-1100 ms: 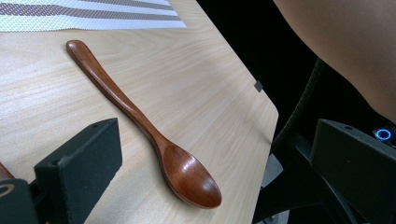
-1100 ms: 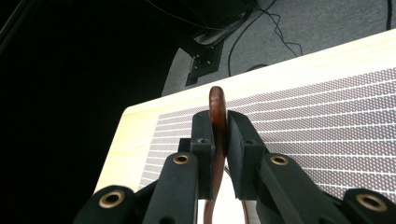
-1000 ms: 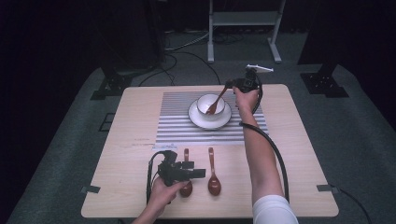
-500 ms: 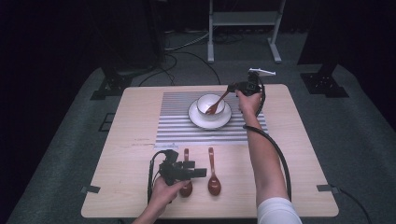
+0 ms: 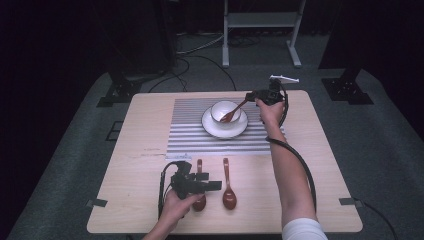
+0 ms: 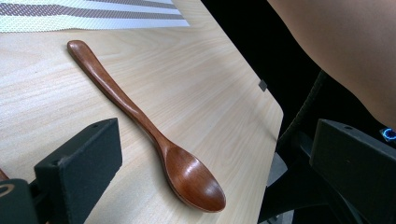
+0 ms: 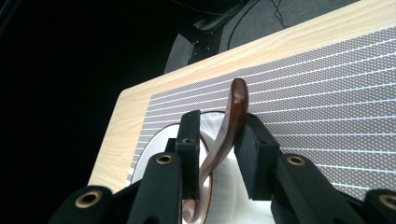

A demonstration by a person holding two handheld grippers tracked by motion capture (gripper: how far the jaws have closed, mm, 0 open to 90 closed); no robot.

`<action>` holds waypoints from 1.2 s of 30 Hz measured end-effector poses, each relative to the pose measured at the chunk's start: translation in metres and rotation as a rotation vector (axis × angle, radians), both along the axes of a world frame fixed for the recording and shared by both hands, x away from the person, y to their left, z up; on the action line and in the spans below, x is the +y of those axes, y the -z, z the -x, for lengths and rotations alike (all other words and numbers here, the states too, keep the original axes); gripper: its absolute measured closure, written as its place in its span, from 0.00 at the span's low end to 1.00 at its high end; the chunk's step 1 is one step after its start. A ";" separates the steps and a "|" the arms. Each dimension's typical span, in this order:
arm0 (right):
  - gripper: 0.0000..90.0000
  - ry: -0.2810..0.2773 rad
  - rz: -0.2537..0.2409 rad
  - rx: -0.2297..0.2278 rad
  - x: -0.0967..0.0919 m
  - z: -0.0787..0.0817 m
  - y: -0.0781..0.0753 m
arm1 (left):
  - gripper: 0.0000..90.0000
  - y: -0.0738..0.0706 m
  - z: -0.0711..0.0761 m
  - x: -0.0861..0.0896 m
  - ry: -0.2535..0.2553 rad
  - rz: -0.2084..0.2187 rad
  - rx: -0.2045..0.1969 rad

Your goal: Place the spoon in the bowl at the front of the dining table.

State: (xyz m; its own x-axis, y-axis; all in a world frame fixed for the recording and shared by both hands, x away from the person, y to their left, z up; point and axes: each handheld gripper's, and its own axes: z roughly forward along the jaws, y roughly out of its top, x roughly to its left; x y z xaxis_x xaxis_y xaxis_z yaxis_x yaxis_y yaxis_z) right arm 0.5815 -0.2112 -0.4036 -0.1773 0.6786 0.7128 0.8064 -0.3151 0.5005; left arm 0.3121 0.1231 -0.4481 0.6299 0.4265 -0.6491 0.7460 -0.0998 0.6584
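Our left gripper [image 5: 197, 184] sits near the front edge of the desk [image 5: 125, 165], a bit left of the middle. Its jaws stand wide open and hold nothing. In the left gripper view, a brown wooden spoon [image 6: 144, 126] lies flat on the desk between the two black jaws, and neither jaw touches it. In the high view, another spoon [image 5: 199, 200] pokes out from under this gripper, with its handle pointing to the striped mat [image 5: 187, 135].

The mat lies across the middle of the desk toward the back edge. A white plate [image 5: 212, 129] rests on it, and a white bowl [image 5: 218, 107] sits on the plate. A third spoon [image 5: 233, 112] leans in the bowl with its scoop down inside and its handle sticking up and out to the right.

Our right gripper [image 5: 250, 96] is near the back edge, just right of the bowl. Its jaws have just been opening. In the right gripper view the handle [image 7: 232, 122] stands between the jaws. There is a gap on one side, and the handle rests against the other jaw. The jaws do not squeeze the spoon.
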 end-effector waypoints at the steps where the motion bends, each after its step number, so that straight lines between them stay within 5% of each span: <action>1: 0.78 -0.001 0.002 0.000 -0.001 0.001 0.000 | 0.01 0.000 0.000 0.000 0.000 0.000 0.000; 36: 0.61 -0.080 -0.016 -0.030 -0.022 0.041 -0.003 | 0.01 0.001 0.001 0.000 -0.008 -0.012 -0.009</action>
State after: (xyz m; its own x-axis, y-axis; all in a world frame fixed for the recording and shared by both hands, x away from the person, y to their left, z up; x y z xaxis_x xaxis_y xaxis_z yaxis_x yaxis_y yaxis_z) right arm 0.5409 -0.2330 -0.4005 -0.2521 0.6499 0.7170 0.8142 -0.2580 0.5202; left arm 0.3113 0.1230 -0.4488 0.6322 0.4392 -0.6383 0.7411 -0.1022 0.6636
